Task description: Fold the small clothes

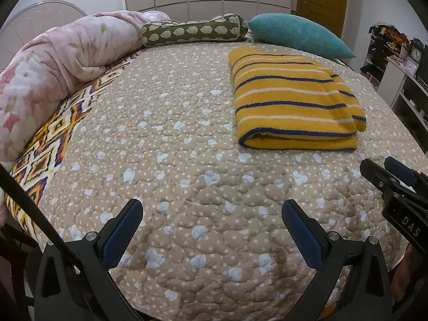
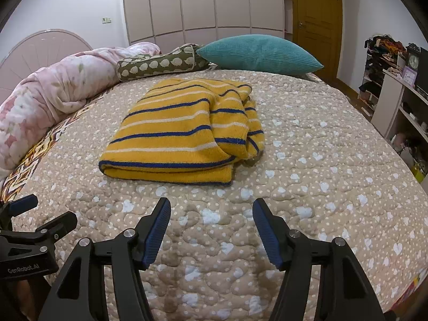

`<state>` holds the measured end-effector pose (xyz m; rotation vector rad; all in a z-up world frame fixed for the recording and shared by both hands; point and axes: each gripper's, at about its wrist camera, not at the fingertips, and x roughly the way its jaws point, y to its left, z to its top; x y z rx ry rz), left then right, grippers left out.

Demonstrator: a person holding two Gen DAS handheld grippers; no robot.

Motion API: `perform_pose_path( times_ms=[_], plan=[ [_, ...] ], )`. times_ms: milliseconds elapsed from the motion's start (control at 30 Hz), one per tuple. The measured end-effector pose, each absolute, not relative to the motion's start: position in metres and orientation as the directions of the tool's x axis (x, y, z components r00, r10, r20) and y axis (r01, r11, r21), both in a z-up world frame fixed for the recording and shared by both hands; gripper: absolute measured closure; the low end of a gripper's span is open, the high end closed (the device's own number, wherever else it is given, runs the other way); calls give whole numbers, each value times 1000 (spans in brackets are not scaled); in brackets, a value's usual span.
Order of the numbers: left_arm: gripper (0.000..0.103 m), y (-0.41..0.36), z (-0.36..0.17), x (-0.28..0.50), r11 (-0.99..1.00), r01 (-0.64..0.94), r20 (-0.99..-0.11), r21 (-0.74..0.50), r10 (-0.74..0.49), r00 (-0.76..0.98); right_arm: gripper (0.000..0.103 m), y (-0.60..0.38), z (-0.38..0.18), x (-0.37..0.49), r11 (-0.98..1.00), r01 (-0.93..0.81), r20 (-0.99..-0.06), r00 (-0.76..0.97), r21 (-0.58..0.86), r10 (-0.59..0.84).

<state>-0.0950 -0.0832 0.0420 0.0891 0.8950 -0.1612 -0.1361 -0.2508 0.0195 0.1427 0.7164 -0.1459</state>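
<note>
Over the near edge of the bed point(image 2: 321, 160), above bare quilt: left tool point(image 1: 212, 215) spread wide, blue pads point(image 1: 121, 236) well apart, nothing between them, touching nothing. Beside it, to the right in the scene, right tool point(image 2: 211, 215) likewise parted, jaws empty, clear of the cloth. Also visible from the left wrist view, low at the right edge: right tool point(image 1: 385, 172), with its fingers apart.

Farther out, ahead of the right tool and to the right of the left one: yellow striped sweater point(image 2: 184, 131), lying on the quilt, already doubled over into a thick rectangle, near folded edge neat, right side bunched where a sleeve or layer spills out loosely. Appears mostly folded; probably one tidy-up or one last fold left.

To do this step well: come in low with both tools parted, take the near corners of the stacked layers, catching every layer and no quilt beneath. Close firmly before lifting, since thick knit likely sags and slips. Keep both corners level while carrying them over, so the stripes line up. Tuck the loose right-hand bunch inward first, else a lumpy bundle likely.

Beyond the sweater, at the far side: teal pillow point(image 2: 259, 53), hedgehog-print bolster point(image 2: 157, 65), and at far left a rolled pink blanket point(image 2: 56, 85).
</note>
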Motion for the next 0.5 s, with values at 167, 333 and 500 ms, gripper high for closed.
perform_pose_path(
  times_ms=[167,333,500],
  plan=[
    [0,-84,41,-95,984,177,-787,14,-98,610,34,-252,18,-136,980,181,-661,746,82,-83],
    [0,-84,38,-94,985,173,-795,15,-93,599,34,-251,17,-136,981,180,-662,745,79,-83],
    [0,-84,35,-93,985,170,-802,17,-88,590,33,-249,17,-136,981,176,-663,744,77,-82]
  ],
)
